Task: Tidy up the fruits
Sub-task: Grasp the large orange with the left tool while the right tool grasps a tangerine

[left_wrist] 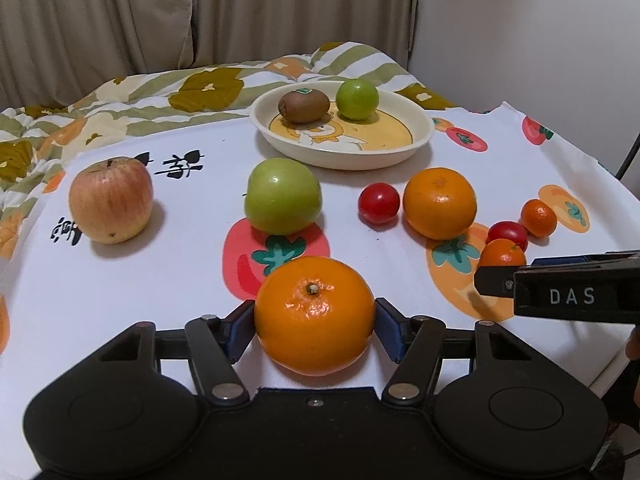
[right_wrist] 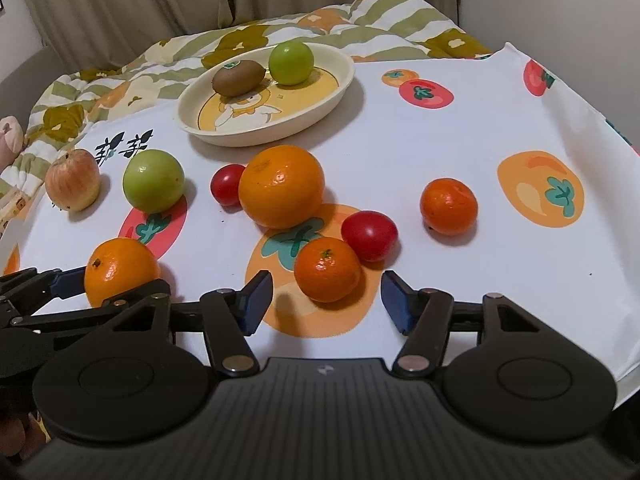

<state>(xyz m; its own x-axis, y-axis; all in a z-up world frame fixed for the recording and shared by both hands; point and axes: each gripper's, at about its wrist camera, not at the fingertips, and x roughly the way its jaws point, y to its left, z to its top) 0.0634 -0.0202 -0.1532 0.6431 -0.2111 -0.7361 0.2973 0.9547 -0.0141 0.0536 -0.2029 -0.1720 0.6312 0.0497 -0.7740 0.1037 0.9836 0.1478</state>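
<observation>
Two fruits (right_wrist: 238,77) (right_wrist: 291,63) on plate (right_wrist: 192,120)

Black gripper body (left_wrist: 576,294) at right edge of the left wrist view: "DAS" in white letters.
White fruit-print tablecloth (left_wrist: 180,264): black brush characters, unreadable.

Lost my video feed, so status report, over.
Left gripper shut on big orange. Right gripper open, small mandarin just ahead. Plate holds kiwi and green fruit; green apple in between.
</observation>
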